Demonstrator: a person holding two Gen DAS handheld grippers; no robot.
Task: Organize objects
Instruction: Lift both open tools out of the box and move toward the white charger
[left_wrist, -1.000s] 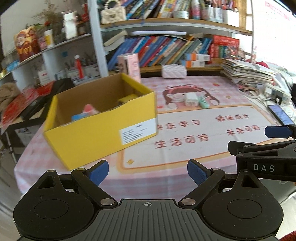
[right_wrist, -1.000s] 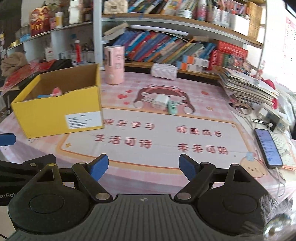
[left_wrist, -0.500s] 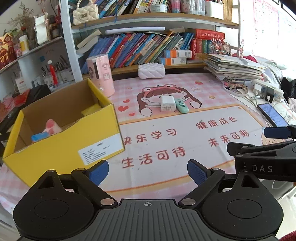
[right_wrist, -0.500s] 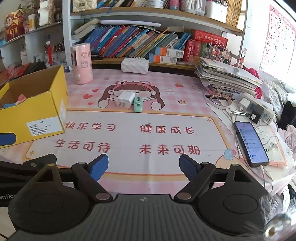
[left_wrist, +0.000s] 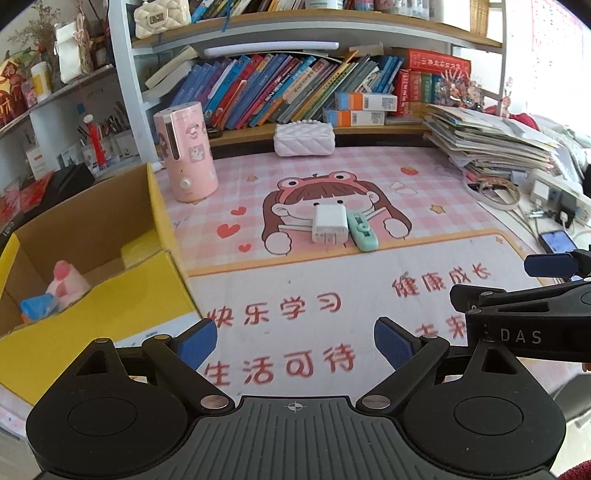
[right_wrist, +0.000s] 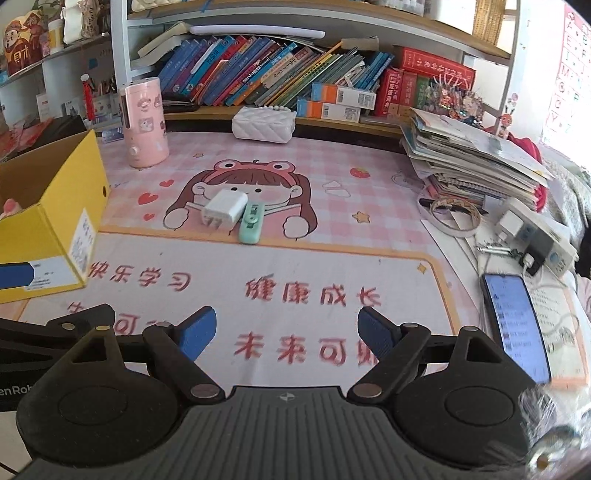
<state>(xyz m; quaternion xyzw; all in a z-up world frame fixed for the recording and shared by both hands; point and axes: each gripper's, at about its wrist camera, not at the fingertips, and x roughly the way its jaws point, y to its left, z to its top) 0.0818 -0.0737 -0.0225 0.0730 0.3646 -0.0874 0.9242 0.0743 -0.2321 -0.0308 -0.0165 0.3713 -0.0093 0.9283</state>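
Both my grippers, left gripper (left_wrist: 294, 341) and right gripper (right_wrist: 286, 330), spread and empty; white charger (right_wrist: 225, 209) touches the green gadget (right_wrist: 251, 222), so grabbing one probably nudges the other.

Both views have swung rightward, the yellow box (left_wrist: 110, 291) sliding left (charger (left_wrist: 330, 223) now central).

Pink-matted table (left_wrist: 424, 177) — box (left_wrist: 92, 295), charger (left_wrist: 328, 223)

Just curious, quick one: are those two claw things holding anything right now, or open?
Left gripper: open, holding nothing.
Right gripper: open, holding nothing.
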